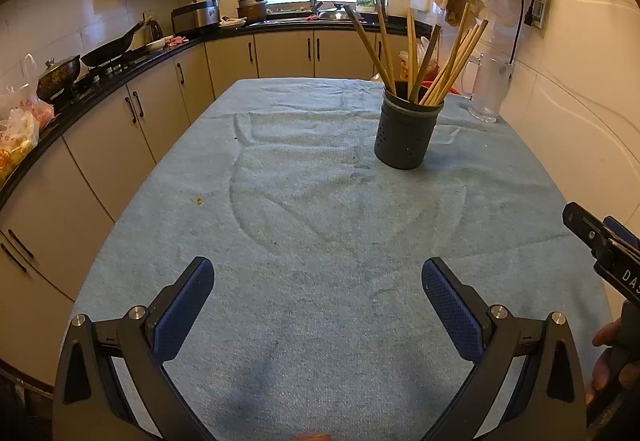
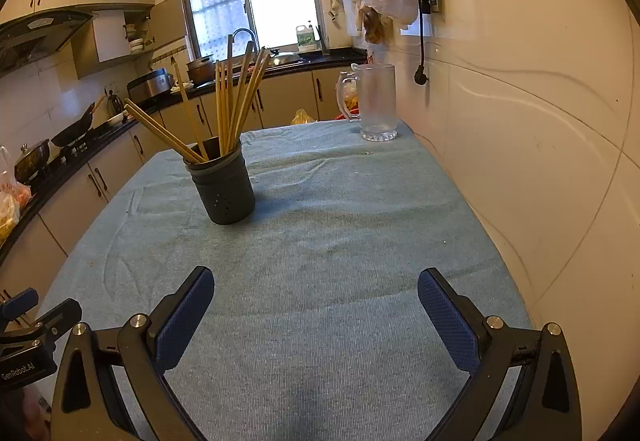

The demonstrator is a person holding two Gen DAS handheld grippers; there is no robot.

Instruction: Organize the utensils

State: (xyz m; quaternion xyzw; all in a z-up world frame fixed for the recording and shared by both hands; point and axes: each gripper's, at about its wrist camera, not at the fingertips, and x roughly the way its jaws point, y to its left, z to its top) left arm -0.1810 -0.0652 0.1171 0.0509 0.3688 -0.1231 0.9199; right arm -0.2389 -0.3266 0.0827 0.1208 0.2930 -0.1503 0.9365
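Both tongs point(image 1: 318, 281) point(image 2: 316, 289) gape; holder point(image 1: 406, 135), mug point(image 2: 376, 103) ahead.

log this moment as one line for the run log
left gripper: open, empty | right gripper: open, empty | chopsticks: upright in holder | blue cloth: no loose utensils | glass mug: far corner

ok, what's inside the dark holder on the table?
Dark perforated cylindrical holder holds upright wooden chopsticks, fanned out. Their lower ends and the holder's bottom are hidden by its wall.
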